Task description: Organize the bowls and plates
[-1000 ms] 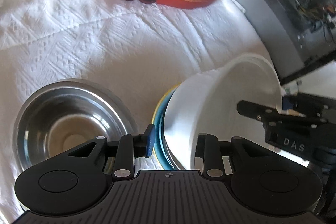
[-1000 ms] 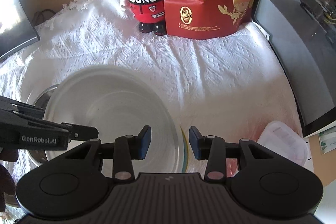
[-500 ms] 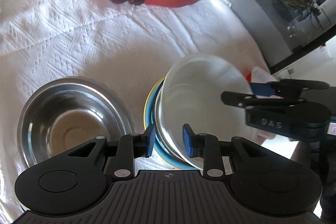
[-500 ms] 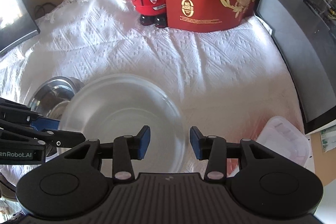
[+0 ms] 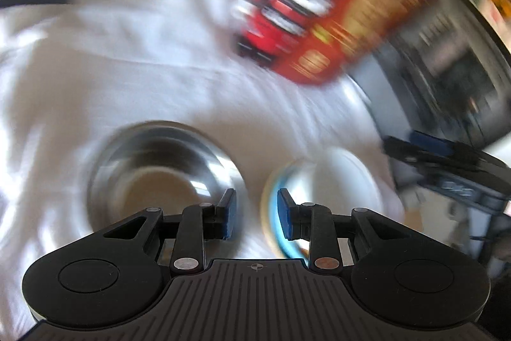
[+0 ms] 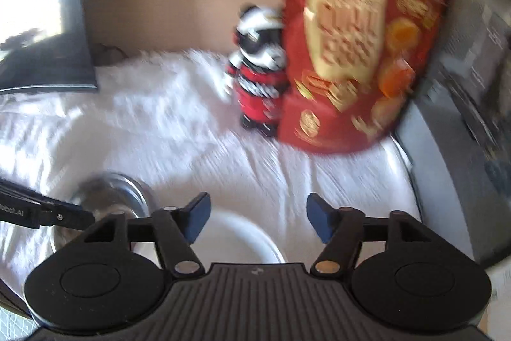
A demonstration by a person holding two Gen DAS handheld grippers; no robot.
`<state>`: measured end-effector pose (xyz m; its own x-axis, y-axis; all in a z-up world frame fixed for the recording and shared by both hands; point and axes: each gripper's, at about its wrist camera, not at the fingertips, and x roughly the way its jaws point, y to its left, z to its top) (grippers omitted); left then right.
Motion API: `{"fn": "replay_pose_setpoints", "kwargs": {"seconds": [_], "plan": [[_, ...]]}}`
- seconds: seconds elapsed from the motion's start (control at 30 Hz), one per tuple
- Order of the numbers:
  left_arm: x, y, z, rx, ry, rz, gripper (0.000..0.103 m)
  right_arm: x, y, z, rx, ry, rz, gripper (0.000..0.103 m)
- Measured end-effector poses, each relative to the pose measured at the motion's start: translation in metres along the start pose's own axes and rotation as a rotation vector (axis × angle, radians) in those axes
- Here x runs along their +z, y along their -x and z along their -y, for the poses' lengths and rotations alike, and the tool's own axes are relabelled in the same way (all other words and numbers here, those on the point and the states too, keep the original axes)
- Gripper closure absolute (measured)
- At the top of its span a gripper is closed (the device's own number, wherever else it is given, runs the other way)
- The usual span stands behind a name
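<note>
Right wrist view: right gripper [image 6: 258, 218] jaws are opening, empty, above the white bowl [image 6: 242, 240] stacked beside the steel bowl [image 6: 108, 197] on the tabletop [image 6: 191, 133]; left gripper [image 5: 256, 218] jaws part-spread, empty.

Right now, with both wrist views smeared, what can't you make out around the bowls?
- Stack under the white bowl: left wrist view, motion blur; only a blue-and-yellow rim shows, so the count is unclear.
- White bowl's near side: right wrist view, hidden behind the right gripper, whose jaws are opening with nothing between them.
- Round steel bowl: right wrist view, partly covered by the left gripper.
</note>
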<state>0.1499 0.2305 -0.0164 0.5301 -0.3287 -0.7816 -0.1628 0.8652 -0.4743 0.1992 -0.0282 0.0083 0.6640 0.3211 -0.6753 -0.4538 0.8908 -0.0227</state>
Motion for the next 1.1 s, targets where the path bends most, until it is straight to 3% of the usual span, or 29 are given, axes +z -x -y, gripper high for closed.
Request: {"fn": "replay_pose_setpoints", "kwargs": {"seconds": [0.1,0.27,0.47,0.6,0.87,1.1], "plan": [[-0.008,0.015,-0.034,0.090,0.117,0.053,0.072,0.028,-0.024,-0.016,0.104,0.052,-0.076,0.035],[-0.027,0.024,-0.080,0.203,0.305,0.063,0.072,0.056,-0.080,-0.056,0.238,0.127,-0.250,0.035],[-0.041,0.012,-0.094,0.218,0.404,0.049,0.072,0.048,-0.123,-0.107,0.295,0.254,-0.388,0.036],[-0.044,0.001,-0.100,0.275,0.443,0.036,0.072,0.042,-0.149,-0.124,0.316,0.278,-0.466,0.036],[-0.045,-0.026,-0.113,0.243,0.507,-0.003,0.071,0.023,-0.200,-0.141,0.284,0.292,-0.637,0.035],[-0.043,-0.053,-0.123,0.185,0.558,-0.044,0.071,0.018,-0.213,-0.151,0.265,0.320,-0.681,0.035]]}}
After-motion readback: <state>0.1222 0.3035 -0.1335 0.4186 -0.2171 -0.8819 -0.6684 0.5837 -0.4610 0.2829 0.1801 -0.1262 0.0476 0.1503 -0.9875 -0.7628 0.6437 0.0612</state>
